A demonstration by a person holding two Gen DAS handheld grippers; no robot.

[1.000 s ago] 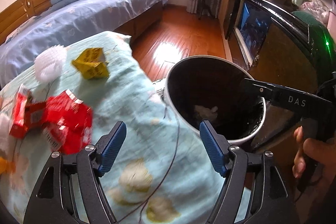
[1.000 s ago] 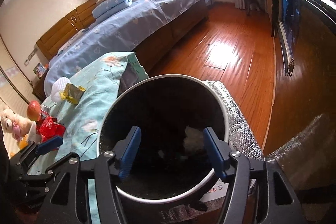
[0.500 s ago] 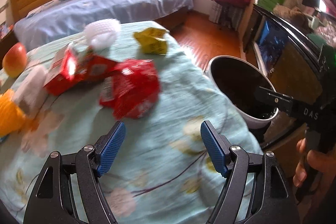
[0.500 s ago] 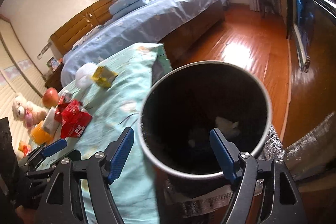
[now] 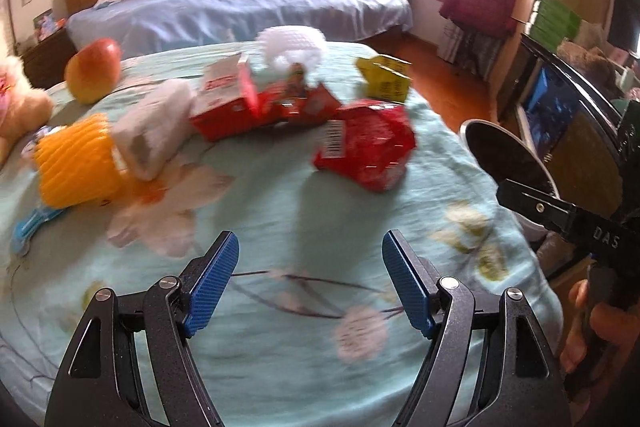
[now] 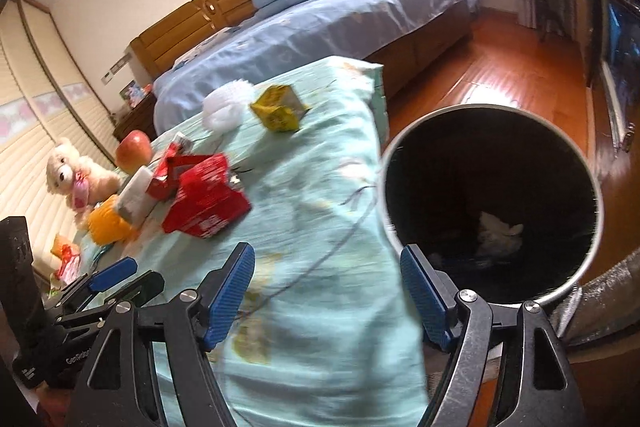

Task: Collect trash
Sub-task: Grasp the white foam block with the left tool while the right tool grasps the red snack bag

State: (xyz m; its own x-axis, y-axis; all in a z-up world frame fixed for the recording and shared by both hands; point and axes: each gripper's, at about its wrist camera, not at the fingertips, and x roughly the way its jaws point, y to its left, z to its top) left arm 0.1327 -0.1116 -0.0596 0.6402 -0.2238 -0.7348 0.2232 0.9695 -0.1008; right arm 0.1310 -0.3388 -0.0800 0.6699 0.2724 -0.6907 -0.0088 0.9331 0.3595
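A crumpled red wrapper (image 5: 366, 151) lay on the floral-sheeted bench (image 5: 280, 307), just ahead of the left gripper (image 5: 310, 283), whose blue-padded jaws stood wide apart over the cloth with nothing between them. Behind it sat a red carton (image 5: 240, 107), a yellow packet (image 5: 384, 79), white foam netting (image 5: 292, 45) and an apple (image 5: 94, 71). The right gripper (image 6: 328, 291), likewise spread and empty, hung at the bench's edge beside the black trash bin (image 6: 492, 163), where a white scrap (image 6: 498, 233) rested.

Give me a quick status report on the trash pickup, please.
Left tongs open, empty, facing red wrapper. Right tongs open, empty, beside bin. Nothing between left tongs and wrapper.
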